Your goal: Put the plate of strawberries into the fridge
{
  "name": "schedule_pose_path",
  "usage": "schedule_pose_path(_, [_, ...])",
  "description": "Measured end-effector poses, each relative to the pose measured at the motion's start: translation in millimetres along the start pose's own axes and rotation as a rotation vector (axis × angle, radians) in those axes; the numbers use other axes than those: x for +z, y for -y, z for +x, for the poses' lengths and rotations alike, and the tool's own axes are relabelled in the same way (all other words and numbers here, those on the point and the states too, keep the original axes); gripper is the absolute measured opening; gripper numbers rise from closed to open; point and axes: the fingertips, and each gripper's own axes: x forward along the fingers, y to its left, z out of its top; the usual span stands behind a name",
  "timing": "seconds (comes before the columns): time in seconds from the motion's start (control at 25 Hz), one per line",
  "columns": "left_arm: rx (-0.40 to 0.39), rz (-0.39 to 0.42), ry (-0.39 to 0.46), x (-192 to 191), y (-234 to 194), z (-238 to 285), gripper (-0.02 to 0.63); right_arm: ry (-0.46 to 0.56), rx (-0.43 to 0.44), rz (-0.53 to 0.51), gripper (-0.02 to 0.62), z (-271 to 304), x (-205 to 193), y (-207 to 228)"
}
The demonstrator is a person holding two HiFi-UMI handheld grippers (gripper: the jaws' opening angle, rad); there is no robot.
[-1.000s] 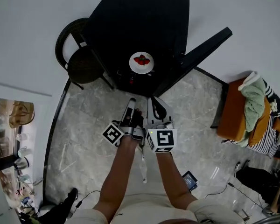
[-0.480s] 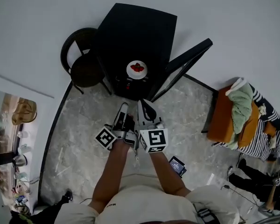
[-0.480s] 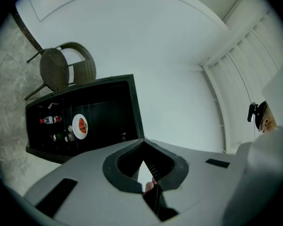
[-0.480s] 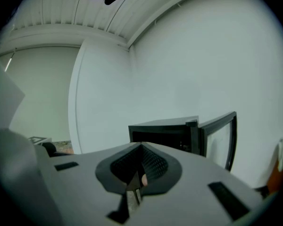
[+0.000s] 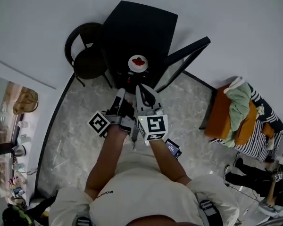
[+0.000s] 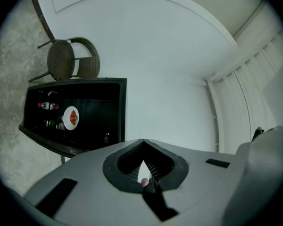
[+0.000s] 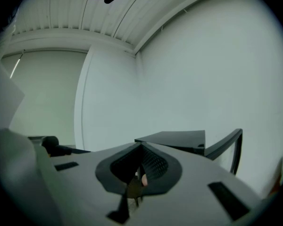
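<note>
The white plate of red strawberries [image 5: 138,63] rests on a shelf inside the black mini fridge [image 5: 137,27], whose door [image 5: 183,60] stands open to the right. In the left gripper view the plate [image 6: 71,118] shows small inside the fridge [image 6: 92,126], next to bottles. Both grippers hang in front of the fridge, well short of the plate. My left gripper [image 5: 119,95] [image 6: 143,147] is shut and empty. The jaws of my right gripper [image 5: 141,89] [image 7: 140,147] meet at the tip, also with nothing in them.
A dark round chair [image 5: 85,55] stands left of the fridge against the white wall. An orange seat piled with clothes [image 5: 236,112] is at the right. A phone [image 5: 172,148] lies on the marble floor near the person's right arm.
The fridge with the plate looks smaller and farther off than a second ago, and its door sits higher in view. Both grippers stay together, shut, in front of it.
</note>
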Motion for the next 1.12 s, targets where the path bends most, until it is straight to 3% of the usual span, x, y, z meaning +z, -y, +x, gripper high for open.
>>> schedule_pose_path(0.32, [-0.035,0.072,-0.016,5,48,-4,0.001,0.02,-0.001,-0.011,0.005,-13,39,0])
schedule_pose_path(0.76, [-0.04,0.175,-0.041,-4,62,12,0.001,0.044,0.015,-0.029,0.006,-11,54,-2])
schedule_pose_path(0.88, [-0.003,0.348,-0.048,-3,60,13,0.001,0.042,0.014,-0.032,0.005,-11,52,3])
schedule_pose_path(1.12, [0.096,1.006,-0.106,-2,87,24,0.002,0.033,0.017,-0.041,0.005,-7,49,12])
